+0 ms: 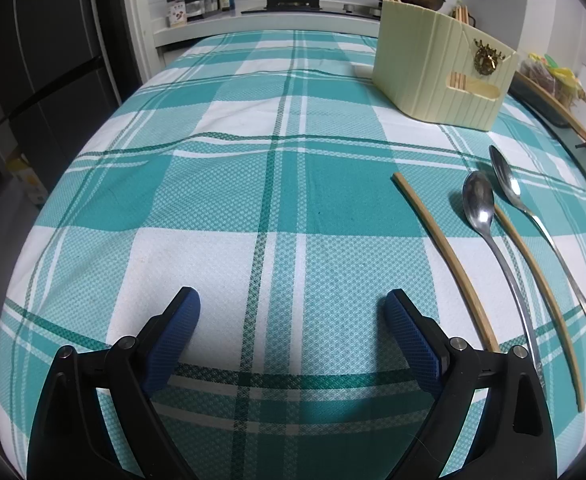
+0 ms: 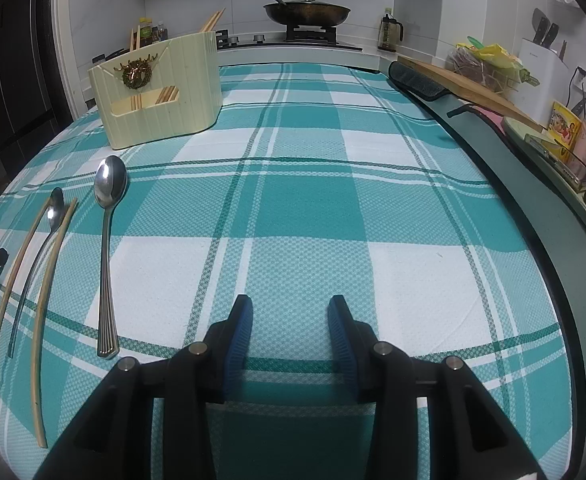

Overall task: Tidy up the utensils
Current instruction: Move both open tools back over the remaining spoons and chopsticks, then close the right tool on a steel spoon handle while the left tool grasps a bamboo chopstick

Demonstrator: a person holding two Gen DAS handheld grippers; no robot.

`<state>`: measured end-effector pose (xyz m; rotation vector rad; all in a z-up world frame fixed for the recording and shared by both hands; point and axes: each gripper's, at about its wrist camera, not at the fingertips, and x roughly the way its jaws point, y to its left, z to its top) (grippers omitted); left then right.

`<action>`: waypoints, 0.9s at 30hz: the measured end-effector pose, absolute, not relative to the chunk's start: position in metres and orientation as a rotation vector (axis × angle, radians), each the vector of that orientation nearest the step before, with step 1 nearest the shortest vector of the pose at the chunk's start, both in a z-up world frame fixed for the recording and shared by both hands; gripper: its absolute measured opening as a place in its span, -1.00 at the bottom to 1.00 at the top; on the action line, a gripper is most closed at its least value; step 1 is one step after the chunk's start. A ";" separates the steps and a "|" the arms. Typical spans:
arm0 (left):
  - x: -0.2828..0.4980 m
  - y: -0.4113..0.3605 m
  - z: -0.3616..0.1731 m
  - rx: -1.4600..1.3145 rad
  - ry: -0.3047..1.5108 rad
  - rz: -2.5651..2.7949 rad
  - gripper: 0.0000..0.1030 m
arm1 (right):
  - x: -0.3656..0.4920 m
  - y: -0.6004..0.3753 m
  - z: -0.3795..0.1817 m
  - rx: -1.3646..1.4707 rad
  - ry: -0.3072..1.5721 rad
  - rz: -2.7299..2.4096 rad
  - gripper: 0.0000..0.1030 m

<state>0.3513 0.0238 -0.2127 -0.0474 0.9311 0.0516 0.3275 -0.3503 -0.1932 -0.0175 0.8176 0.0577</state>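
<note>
Two steel spoons and two bamboo chopsticks lie side by side on the teal checked tablecloth (image 1: 253,184). In the left wrist view they are at the right: a chopstick (image 1: 449,260), a spoon (image 1: 489,232), the second chopstick (image 1: 541,292), the second spoon (image 1: 533,212). In the right wrist view they are at the left: the big spoon (image 2: 107,248), a chopstick (image 2: 49,276), the small spoon (image 2: 41,248), the other chopstick (image 2: 17,272). A cream utensil holder (image 1: 441,68) (image 2: 161,88) with chopsticks in it stands behind them. My left gripper (image 1: 293,304) and right gripper (image 2: 289,308) are open and empty above the cloth.
A stove with a lidded pan (image 2: 307,10) and seasoning bottles (image 1: 201,0) sits beyond the table. A wooden board (image 2: 465,84), bags and a knife block (image 2: 541,52) line the counter at the right. A dark fridge (image 1: 33,80) stands at the left.
</note>
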 end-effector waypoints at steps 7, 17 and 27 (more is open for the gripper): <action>0.342 0.042 -0.193 -0.255 0.898 -0.044 0.81 | 0.329 -0.351 -0.189 -0.016 0.824 0.059 -0.21; 0.345 -0.057 -0.195 -0.018 0.950 -0.084 0.81 | 0.348 -0.248 -0.161 -0.121 0.826 0.402 -0.25; 0.329 -0.043 -0.206 0.114 0.950 -0.035 0.80 | 0.350 -0.237 -0.187 -0.143 0.892 0.333 -0.85</action>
